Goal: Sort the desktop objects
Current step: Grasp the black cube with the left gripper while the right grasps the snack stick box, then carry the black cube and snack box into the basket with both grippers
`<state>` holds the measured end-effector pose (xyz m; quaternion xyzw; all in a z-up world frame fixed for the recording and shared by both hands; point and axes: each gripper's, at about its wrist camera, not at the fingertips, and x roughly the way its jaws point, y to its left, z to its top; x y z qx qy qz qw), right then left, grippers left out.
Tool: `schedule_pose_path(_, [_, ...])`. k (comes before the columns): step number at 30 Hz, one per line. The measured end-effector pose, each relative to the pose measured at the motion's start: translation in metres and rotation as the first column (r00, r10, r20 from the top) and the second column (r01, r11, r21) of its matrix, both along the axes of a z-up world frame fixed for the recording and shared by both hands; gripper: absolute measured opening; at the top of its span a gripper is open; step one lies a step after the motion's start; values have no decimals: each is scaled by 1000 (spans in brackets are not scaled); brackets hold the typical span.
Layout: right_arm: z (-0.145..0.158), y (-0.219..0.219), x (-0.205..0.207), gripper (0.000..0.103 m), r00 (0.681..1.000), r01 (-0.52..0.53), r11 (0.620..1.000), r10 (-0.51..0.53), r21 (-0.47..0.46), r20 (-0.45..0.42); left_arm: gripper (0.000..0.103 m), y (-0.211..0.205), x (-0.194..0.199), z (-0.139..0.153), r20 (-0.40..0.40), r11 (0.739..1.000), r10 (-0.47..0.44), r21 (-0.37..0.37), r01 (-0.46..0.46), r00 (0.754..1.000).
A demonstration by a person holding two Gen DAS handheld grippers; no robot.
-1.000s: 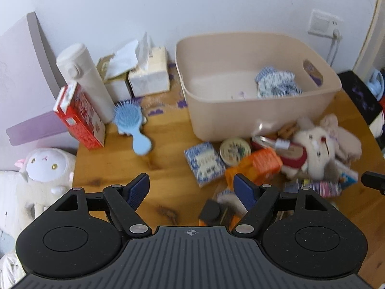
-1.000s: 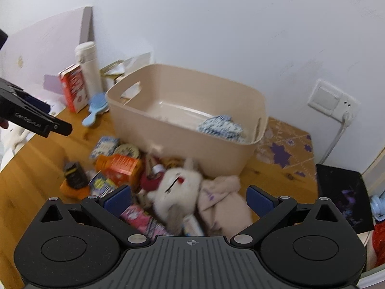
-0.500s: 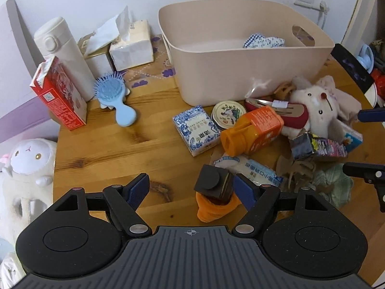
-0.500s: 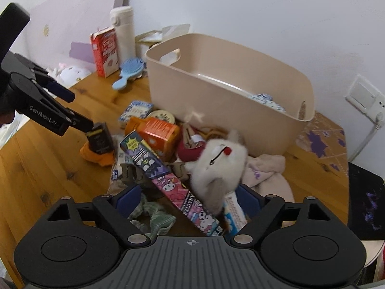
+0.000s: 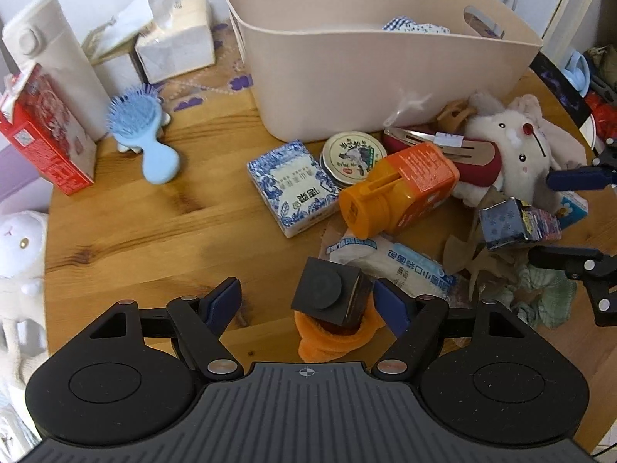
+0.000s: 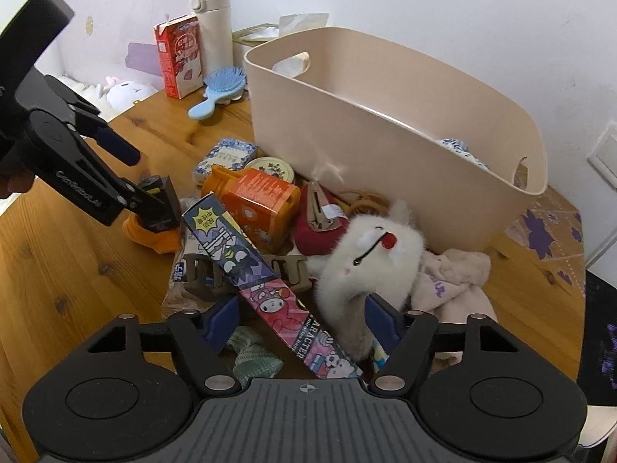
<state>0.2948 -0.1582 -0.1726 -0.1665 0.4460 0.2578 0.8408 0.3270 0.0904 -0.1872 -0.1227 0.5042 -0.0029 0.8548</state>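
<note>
We hold both tools pitched steeply down over the clutter on the round wooden tabletop [image 5: 127,239]. Our left tool [image 5: 306,301] stands spread wide, with a black cube [image 5: 327,295] sitting on an orange cloth [image 5: 331,341] between its fingers; the right pad is just beside the cube, and no pad presses it. Our right tool [image 6: 300,320] has just been closing and is half spread, its fingers straddling a long cartoon box [image 6: 254,281] and the lower edge of a white plush rabbit [image 6: 370,254]; we cannot tell whether a pad touches either. The left view alone shows the blue-and-white packet [image 5: 293,187], the round tin [image 5: 353,154] and a white wipes pack [image 5: 389,266] in full, plus a second plush [image 5: 19,247] off the tabletop's left edge. The right view alone shows the left tool from the side, the tan hair claw [image 6: 246,270] under the box, a green scrunchie [image 6: 250,359] by the fingers and a pink towel [image 6: 459,281] beyond the rabbit. The beige bin [image 6: 385,131] stands at the back near the white wall, holding a patterned cloth [image 5: 416,25]. An orange bottle [image 5: 401,187] lies in front of the bin. Left of the bin stand tissue boxes [image 5: 173,46], a white flask [image 6: 210,23], a red carton [image 6: 179,59] and a blue hairbrush [image 5: 144,131].
</note>
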Motion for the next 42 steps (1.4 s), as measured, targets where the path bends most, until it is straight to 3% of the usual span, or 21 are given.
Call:
schedule_pose_path(6, [-9,5,3,49,999,-31,1000,31,-3,-44,42,-1,5,-8,-26,998,-3,-61,1,1000])
schedule_pose_path(8, [-11,6,4,41,998,-40,999,40,-6,-53,40,-3,5,-7,-21,998,-5,-61,4,1000])
schedule_pose_path(10, [-11,6,4,23,997,-47,999,47,-4,-57,34,-3,5,-5,-12,998,-1,-70,0,1000])
schedule_pose_path(11, [-11,6,4,22,997,-48,999,48,-4,-58,32,-2,4,-5,-6,997,3,-79,-3,1000])
schedule_pose_path(26, [11,-14,-14,21,1000,22,1000,-21,19,-9,31,-6,-8,10,22,995,82,-67,-80,996])
schedule_pose_path(42, [46,-33,-37,21,991,111,993,-113,32,78,31,-12,-40,60,158,996,88,-30,-84,984])
